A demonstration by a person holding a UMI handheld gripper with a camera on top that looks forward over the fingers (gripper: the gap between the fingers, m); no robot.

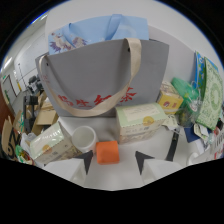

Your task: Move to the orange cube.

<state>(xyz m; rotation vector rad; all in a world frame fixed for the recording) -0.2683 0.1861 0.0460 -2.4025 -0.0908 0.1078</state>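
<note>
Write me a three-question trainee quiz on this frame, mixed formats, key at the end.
1. True or false: the orange cube is clamped by the gripper.
2. What stands directly beside the cube, towards the pale green box? A) white cup B) grey tote bag C) black strap
3. Fill in: the lettering on the grey tote bag is ___ in colour.

Key
1. False: the fingers are open, cube between the tips with gaps.
2. A, the white cup.
3. Red.
</note>
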